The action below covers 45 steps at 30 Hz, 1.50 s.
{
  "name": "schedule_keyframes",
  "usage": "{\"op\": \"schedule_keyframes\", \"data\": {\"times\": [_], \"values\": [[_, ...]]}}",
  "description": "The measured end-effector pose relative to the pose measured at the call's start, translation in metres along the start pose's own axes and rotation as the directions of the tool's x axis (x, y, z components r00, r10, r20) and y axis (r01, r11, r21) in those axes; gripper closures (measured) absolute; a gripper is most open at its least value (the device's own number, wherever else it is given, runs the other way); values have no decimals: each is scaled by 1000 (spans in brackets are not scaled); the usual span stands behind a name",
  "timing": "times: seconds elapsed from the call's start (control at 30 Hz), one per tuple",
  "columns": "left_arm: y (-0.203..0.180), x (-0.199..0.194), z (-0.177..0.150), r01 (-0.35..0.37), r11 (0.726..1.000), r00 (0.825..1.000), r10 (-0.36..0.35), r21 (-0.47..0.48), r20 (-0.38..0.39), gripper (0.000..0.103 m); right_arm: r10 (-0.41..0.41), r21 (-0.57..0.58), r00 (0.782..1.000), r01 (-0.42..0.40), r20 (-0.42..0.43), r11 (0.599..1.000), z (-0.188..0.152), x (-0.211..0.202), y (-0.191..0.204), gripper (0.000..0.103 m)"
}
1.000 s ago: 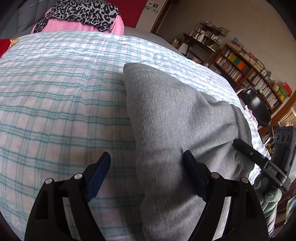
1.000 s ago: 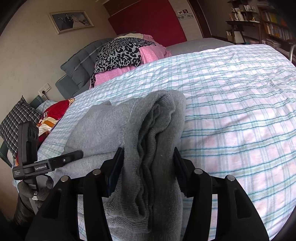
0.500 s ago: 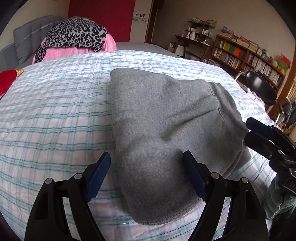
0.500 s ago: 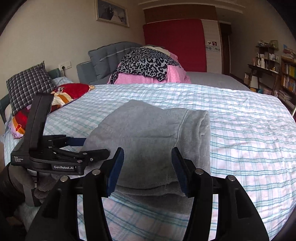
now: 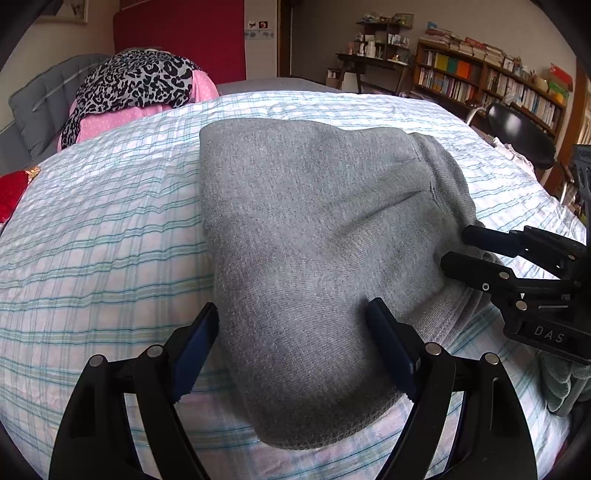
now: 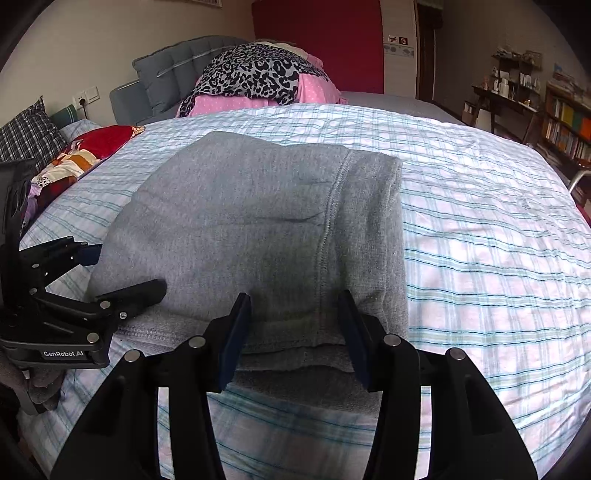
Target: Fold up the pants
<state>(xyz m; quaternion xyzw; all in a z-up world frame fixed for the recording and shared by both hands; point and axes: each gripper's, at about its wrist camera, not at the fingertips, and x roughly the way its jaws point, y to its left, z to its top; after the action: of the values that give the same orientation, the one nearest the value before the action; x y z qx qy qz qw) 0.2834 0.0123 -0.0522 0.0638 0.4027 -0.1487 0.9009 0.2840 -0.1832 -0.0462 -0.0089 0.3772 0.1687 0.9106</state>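
Grey pants (image 5: pixel 314 236) lie folded on the bed (image 5: pixel 103 229); soft, thick, floppy fleece, best pinched at the near hem; left gripper (image 5: pixel 295 347) jaws apart, right gripper (image 6: pixel 291 332) jaws just narrowing, clamping nothing

The folded grey pants (image 5: pixel 314 266) cover the plaid bed (image 5: pixel 103 236) beneath them, and their inner layers are hidden. Book titles on the bookshelf (image 5: pixel 491 85) are too small to read. The framed picture (image 5: pixel 70 9) is cut off by the top edge.
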Motion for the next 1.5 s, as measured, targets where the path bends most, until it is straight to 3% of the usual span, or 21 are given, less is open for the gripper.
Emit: {"op": "schedule_keyframes", "data": {"times": [0.37, 0.57, 1.0, 1.23, 1.43, 1.5], "values": [[-6, -7, -2, -75, 997, 996, 74, 21, 47, 19, -29, -1, 999, 29, 41, 1000, -4, -7, 8, 50], [-10, -16, -5, -124, 992, 988, 120, 35, 93, 19, -40, 37, 996, 37, 85, 999, -13, -21, 9, 32], [-8, -31, -7, -124, 992, 981, 125, -11, 150, 18, -81, 70, 993, 75, 90, 995, -18, -27, 6, 31], [-15, -52, -9, -159, 987, 958, 158, -12, 241, 11, -148, 204, 969, 107, 198, 973, -36, -64, 0, 31], [-25, -68, -16, -159, 987, 944, 158, -18, 289, 6, -300, 122, 908, 275, 294, 954, -42, -84, 39, 24], [-28, -72, -18, -169, 986, 937, 166, -16, 306, 6, -317, 92, 902, 303, 294, 948, -41, -82, 45, 24]]}}
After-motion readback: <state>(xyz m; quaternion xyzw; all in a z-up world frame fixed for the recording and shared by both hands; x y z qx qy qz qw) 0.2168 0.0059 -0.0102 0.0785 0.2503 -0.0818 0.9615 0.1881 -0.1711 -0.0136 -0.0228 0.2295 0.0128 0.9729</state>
